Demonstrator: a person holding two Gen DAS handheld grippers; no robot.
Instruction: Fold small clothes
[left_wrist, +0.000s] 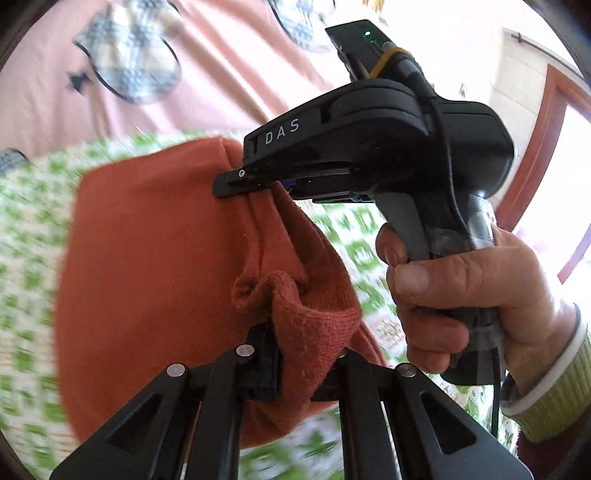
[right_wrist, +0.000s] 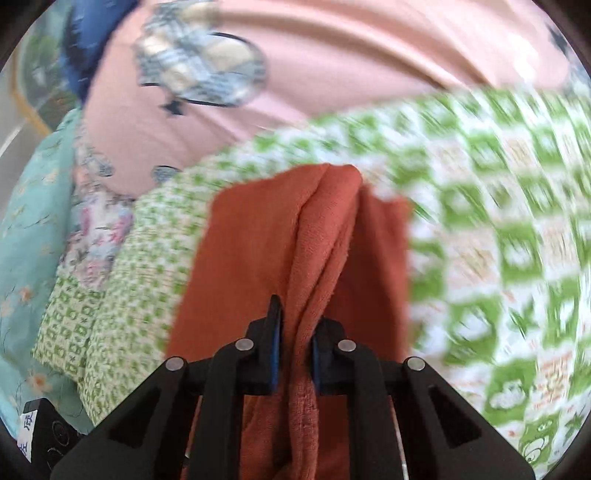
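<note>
An orange knit garment (left_wrist: 155, 258) hangs lifted over a green-and-white patterned cloth (left_wrist: 29, 221). In the left wrist view my left gripper (left_wrist: 306, 354) is shut on a bunched edge of the garment. Further along the same edge, my right gripper (left_wrist: 251, 181), held by a person's hand (left_wrist: 461, 288), pinches a gathered fold. In the right wrist view the right gripper (right_wrist: 297, 332) is shut on a vertical fold of the orange garment (right_wrist: 266, 236), whose blue pads press the fabric from both sides. The rest of the garment drapes below, over the patterned cloth (right_wrist: 498, 221).
A pink sheet with plaid prints (right_wrist: 332, 66) lies beyond the patterned cloth. Teal floral fabric (right_wrist: 26, 221) is at the left, and a black device (right_wrist: 40, 432) sits at the lower left. A wooden door frame (left_wrist: 535, 147) stands at the right.
</note>
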